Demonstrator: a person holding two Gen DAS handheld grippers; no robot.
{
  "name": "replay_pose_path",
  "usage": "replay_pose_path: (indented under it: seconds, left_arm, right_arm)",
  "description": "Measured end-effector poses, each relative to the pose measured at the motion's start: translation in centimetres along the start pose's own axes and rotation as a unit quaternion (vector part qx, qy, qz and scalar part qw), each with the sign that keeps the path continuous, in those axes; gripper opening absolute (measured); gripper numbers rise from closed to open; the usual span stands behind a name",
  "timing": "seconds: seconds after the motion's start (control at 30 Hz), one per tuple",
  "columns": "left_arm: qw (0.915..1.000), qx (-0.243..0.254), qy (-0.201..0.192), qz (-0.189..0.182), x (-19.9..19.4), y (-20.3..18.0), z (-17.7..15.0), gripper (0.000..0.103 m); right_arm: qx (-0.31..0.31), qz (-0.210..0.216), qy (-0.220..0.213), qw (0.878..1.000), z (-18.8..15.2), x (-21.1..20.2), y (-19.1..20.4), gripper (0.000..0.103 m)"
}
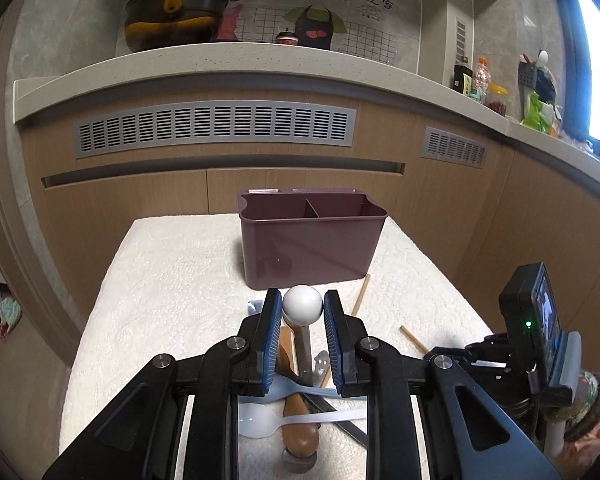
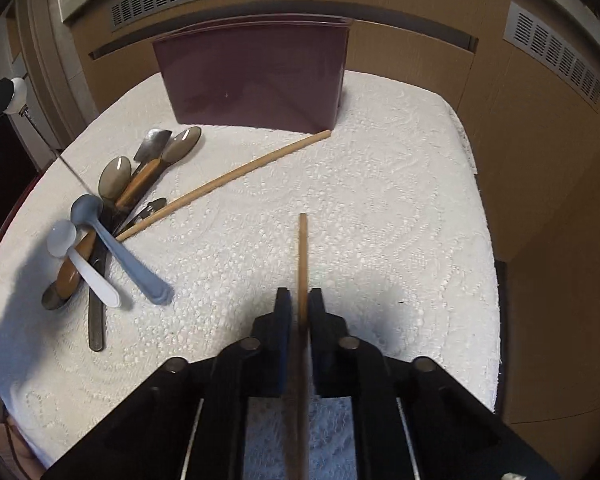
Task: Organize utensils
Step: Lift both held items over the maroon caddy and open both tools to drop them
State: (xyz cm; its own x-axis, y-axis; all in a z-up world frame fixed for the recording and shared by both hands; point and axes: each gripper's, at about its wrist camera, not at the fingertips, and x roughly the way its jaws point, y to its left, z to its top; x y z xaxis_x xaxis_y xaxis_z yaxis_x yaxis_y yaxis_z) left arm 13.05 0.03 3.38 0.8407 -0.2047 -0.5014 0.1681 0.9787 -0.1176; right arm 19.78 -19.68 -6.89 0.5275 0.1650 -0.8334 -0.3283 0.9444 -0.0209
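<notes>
The right gripper (image 2: 299, 304) is closed on a chopstick (image 2: 302, 256), a thin round wooden stick clamped between dark pads. The stick's long axis runs straight ahead along the fingers, its far tip pointing toward the holder (image 2: 256, 76); its near end is cut off at the bottom of the right view.

The left gripper (image 1: 302, 306) is clamped on a white ball (image 1: 302, 304), smooth and matte, pinched between blue ribbed pads. A metal shaft hangs from the ball; in the right view the same ball (image 2: 17, 94) is seen at the left edge with the thin shaft slanting down toward the pile. What the shaft ends in cannot be made out.

Beneath the left gripper lies the pile of utensils (image 2: 112, 216): a grey-blue plastic spoon (image 2: 116, 240), a white plastic spoon (image 2: 80, 260), wooden-handled metal pieces and translucent brown spoons, crossed over one another and partly hidden.

A second chopstick (image 2: 228, 180) lies on the cloth (image 2: 380, 208), slanted from the pile up to the holder's right front corner.

The holder is a dark maroon plastic box, rectangular, with a divider (image 1: 314, 207) splitting it into two compartments. It stands upright at the far side of the white, embossed cloth.
</notes>
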Motion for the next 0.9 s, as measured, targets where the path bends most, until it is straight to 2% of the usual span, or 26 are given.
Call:
replay_pose_path:
  seconds: [0.33,0.47,0.6,0.73,0.9]
  left_arm:
    - [0.9998,0.001,-0.021,-0.003,-1.8,-0.5,0.8,0.022]
    - [0.9992,0.007,-0.038,-0.005,-2.7,-0.8,2.4,0.022]
    - [0.9972,0.024,-0.069,-0.018,-3.7,-1.2,6.2,0.022]
    - [0.9919,0.036,-0.119,-0.027,-4.5,-1.1,10.8,0.022]
    - [0.9865,0.033,-0.157,-0.032,-3.0,0.1,15.4,0.022]
  right_arm:
    - [0.028,0.013,-0.098,0.995,0.6,-7.1,-0.7,0.005]
    - [0.040,0.026,-0.139,0.989,1.6,-9.7,-0.8,0.005]
    - [0.035,0.025,-0.205,0.978,5.0,-13.1,-0.8,0.005]
    - [0.028,0.020,-0.281,0.959,9.7,-16.4,-1.2,0.005]
    - [0.021,0.020,-0.347,0.937,15.6,-17.9,-1.3,0.005]
